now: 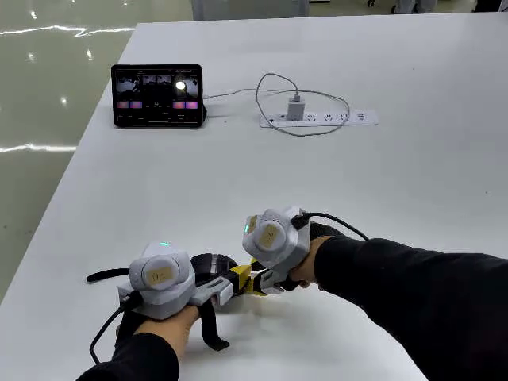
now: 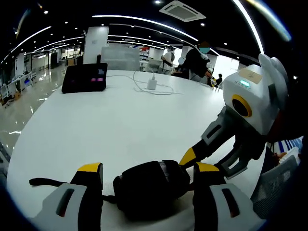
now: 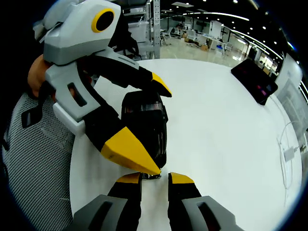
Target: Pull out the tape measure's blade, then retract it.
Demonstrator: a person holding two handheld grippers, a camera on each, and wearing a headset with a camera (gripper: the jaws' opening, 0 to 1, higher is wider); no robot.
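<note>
A black tape measure point(image 1: 209, 264) with a black strap lies near the table's front edge. My left gripper point(image 2: 148, 169) is shut on its case point(image 2: 150, 186), one yellow-tipped jaw on each side. In the right gripper view the same case point(image 3: 145, 120) stands between the left gripper's yellow tips. My right gripper point(image 3: 155, 179) sits just in front of the case's lower edge, its jaws a narrow gap apart with bare table showing between them. A small dark tab at the case's edge lies right at its tips. No blade is drawn out. In the head view both grippers meet at the case, the right gripper point(image 1: 259, 284) coming from the right.
A dark tablet point(image 1: 157, 95) stands at the back left of the white table point(image 1: 357, 182). A white power strip point(image 1: 317, 119) with a charger and looped cable lies at the back centre. The table's left edge drops to a glossy floor.
</note>
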